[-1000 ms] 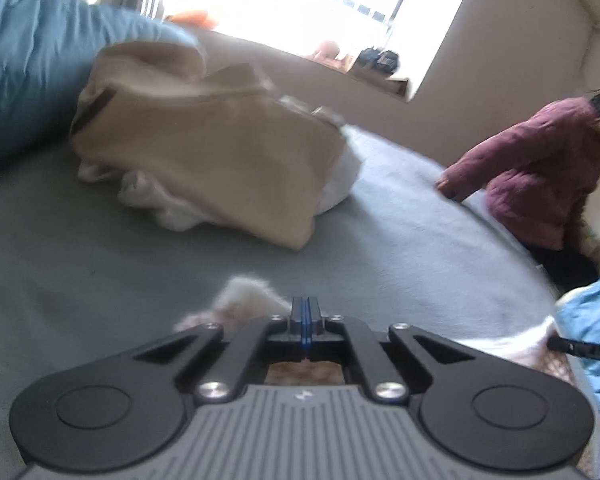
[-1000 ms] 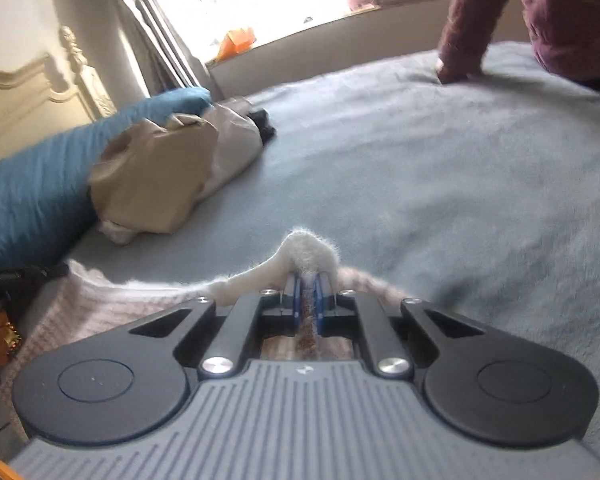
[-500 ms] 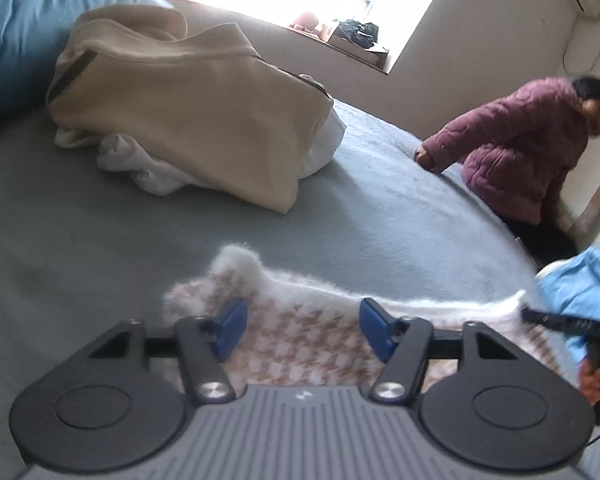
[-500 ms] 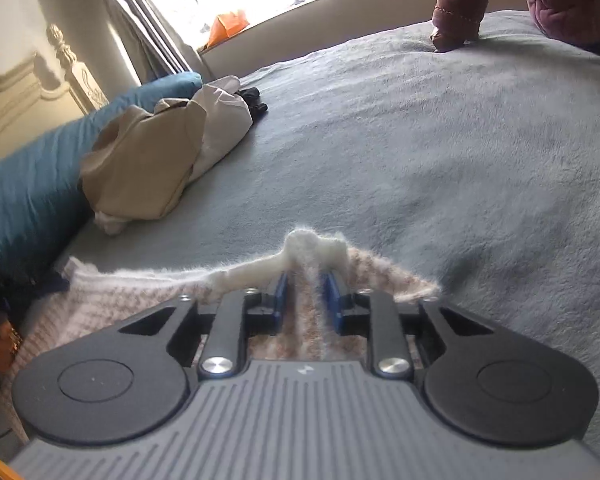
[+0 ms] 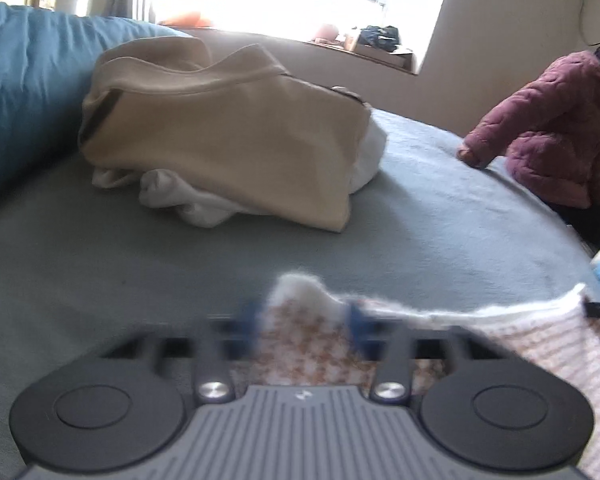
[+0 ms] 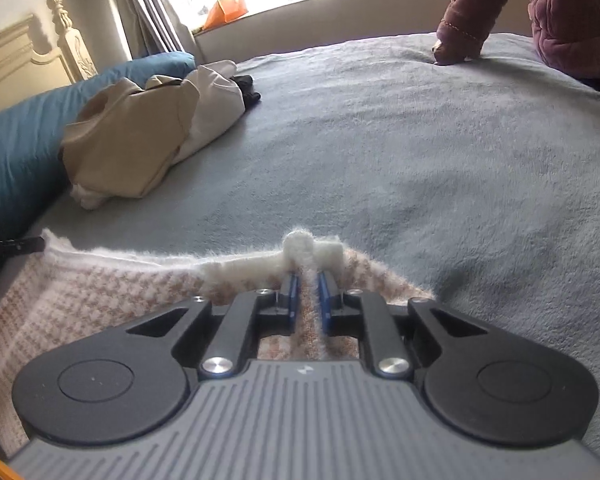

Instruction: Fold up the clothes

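The knit [image 6: 100,292] is pink-and-white houndstooth with a fuzzy white edge. It lies on a grey-blue sheet [image 6: 420,152]. Beyond it sit a beige garment [image 5: 228,136], white cloth [image 5: 184,200], teal bedding [image 5: 24,84].

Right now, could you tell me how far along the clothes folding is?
Early. The beige garment lies bunched on white clothes, not visibly folded. In hand: the houndstooth sweater; the right gripper pinches its fuzzy white edge, and the left gripper is closing around another bunch of that edge. Left: actually folding it on the grey bed.
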### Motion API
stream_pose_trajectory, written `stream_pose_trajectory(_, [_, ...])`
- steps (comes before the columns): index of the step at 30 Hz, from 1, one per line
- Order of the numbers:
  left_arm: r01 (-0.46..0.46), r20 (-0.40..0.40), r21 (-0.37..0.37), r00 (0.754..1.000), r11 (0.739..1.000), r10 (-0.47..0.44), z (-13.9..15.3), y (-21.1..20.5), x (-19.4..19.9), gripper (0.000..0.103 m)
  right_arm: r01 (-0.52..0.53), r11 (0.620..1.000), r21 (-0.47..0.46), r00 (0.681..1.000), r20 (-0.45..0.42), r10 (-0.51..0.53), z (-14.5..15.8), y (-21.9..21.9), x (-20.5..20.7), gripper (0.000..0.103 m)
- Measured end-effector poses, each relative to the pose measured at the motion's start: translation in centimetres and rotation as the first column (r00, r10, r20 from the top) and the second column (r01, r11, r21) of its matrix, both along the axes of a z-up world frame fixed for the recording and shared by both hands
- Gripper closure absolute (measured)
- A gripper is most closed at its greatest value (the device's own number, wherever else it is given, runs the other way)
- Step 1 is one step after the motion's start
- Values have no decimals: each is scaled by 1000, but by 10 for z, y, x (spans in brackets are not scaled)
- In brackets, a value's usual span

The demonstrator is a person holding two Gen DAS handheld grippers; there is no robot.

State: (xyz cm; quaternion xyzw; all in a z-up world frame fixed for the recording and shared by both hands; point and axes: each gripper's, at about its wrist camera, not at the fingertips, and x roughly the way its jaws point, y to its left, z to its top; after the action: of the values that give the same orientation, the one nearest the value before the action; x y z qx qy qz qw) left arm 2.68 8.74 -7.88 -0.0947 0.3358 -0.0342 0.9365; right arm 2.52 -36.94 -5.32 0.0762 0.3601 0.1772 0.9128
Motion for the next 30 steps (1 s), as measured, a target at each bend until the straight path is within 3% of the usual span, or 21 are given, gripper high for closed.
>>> stream_pose_trajectory(5, [-40,82,-94,996,995,48,13,11,-10,92,47,999,19,986,156,-49,27,-2,-23,98])
stream_pose_trajectory(9, [-64,38,-64,997,996,66,-3,10,1,91,39,999,-28,991,131,-36,13,1,-13,98])
stream_pose_trajectory(13, [-95,0,-16,995,995,95,-16,10,7,67,14,997,-72,998,58,-9,-15,6,1,94])
stream_pose_trajectory(15, [-116,39,1,993,993,116,-1,13,-4,54,20,999,-48,998,63,-17,-8,2,1,88])
stream_pose_trajectory(16, [-132,57,14,990,991,131,8,14,-12,48,35,999,-36,997,72,-32,-1,-2,-3,78])
stream_pose_trajectory(18, [-142,93,53,986,988,136,27,11,-29,46,76,997,-8,993,89,-75,12,-12,-12,73])
stream_pose_trajectory(19, [-107,108,81,989,991,98,37,5,-37,43,96,995,7,991,98,-96,19,-16,-17,73])
stream_pose_trajectory(21, [47,141,144,988,988,-67,53,-20,-56,39,57,996,73,994,87,-63,34,-19,-27,72])
stream_pose_trajectory(22, [138,146,175,976,975,-164,56,-35,-65,38,6,994,113,997,80,-15,40,-18,-33,72])
stream_pose_trajectory(24, [327,137,222,922,919,-361,53,-70,-79,38,-137,982,132,986,112,123,47,0,-46,72])
stream_pose_trajectory(26, [451,88,210,875,868,-476,36,-103,-84,38,-277,959,55,950,164,265,48,29,-60,74])
stream_pose_trajectory(28, [488,0,196,868,851,-497,9,-128,-77,38,-355,931,-86,921,136,364,30,62,-64,74])
stream_pose_trajectory(30, [464,-7,201,882,863,-472,-9,-136,-72,35,-401,884,-242,902,65,427,2,92,-61,76])
